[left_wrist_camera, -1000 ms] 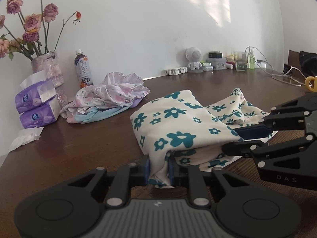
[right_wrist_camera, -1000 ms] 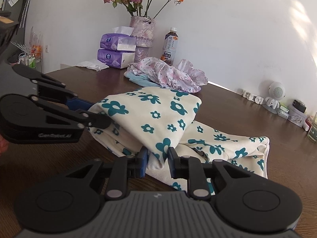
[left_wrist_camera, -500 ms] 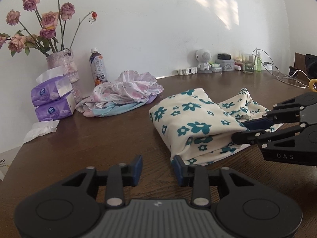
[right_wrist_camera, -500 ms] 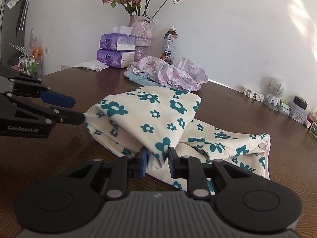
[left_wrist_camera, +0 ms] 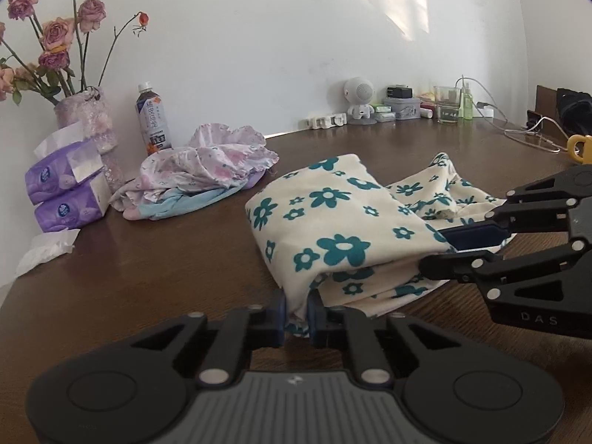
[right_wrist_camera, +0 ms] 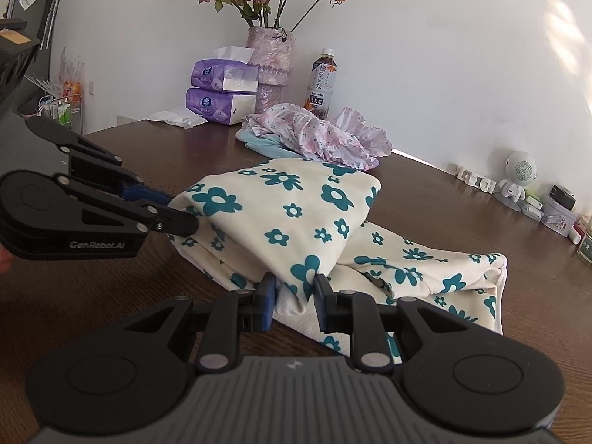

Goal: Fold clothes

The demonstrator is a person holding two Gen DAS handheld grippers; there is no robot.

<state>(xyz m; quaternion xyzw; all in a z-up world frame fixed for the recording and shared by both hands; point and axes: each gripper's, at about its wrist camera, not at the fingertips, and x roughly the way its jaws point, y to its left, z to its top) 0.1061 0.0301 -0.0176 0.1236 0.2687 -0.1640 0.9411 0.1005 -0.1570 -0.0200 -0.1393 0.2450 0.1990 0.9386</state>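
Left view: right gripper (left_wrist_camera: 440, 248) body cut off at frame edge. Flowers (left_wrist_camera: 55, 33) cropped at top-left. Clutter by the small robot figurine (left_wrist_camera: 358, 99) too small to identify. Bottle (right_wrist_camera: 321, 83) label unreadable.

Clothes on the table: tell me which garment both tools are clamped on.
The cream garment with teal flowers, nearest the cameras. The pink ruffled garment and the light blue one under it lie untouched by the bottle.

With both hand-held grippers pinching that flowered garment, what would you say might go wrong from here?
1. The left hand-held gripper and right hand-held gripper each pinch only a thin edge of the cream flowered garment; it may slip when lifted.
2. The layers look loosely stacked, so pulling could undo the fold.
3. The pink floral clothes lie close behind and could get dragged.
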